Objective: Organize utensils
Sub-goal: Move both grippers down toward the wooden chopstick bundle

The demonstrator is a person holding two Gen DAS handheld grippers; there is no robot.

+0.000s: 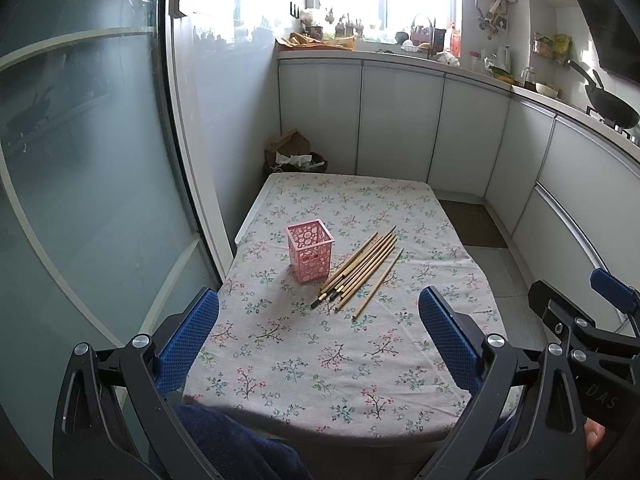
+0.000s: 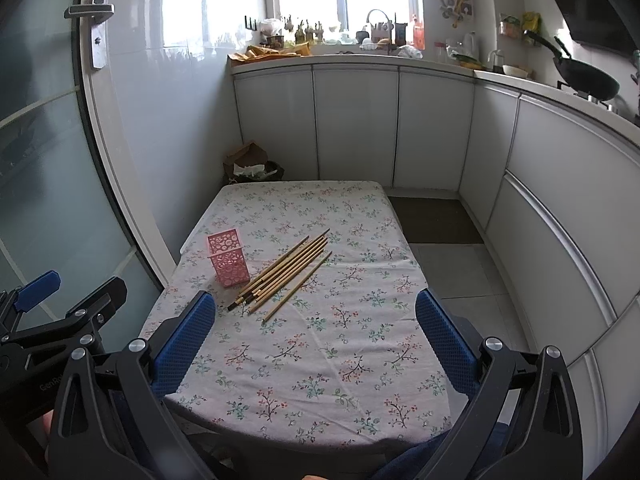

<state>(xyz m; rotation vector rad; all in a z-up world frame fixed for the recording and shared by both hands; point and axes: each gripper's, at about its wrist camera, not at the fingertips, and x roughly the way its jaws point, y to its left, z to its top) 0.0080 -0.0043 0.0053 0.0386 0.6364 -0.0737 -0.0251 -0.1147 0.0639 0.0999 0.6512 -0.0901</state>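
A pink perforated holder [image 1: 310, 255] stands upright and empty on the floral tablecloth [image 1: 340, 360]. Several wooden chopsticks [image 1: 362, 272] lie in a loose bundle just right of it, pointing away to the right. My left gripper [image 1: 319, 340] is open and empty, held above the near edge of the table. My right gripper [image 2: 316, 344] is open and empty too, beside the left one. The holder [image 2: 229, 258] and chopsticks [image 2: 286, 270] also show in the right wrist view, ahead and left of the right gripper.
The small table [image 2: 304, 432] stands in a kitchen corner. A glass door [image 1: 80, 200] is on the left and white cabinets [image 1: 400, 120] run behind and to the right. A bin with paper [image 1: 296, 158] sits behind the table. A wok [image 1: 608, 104] rests on the counter.
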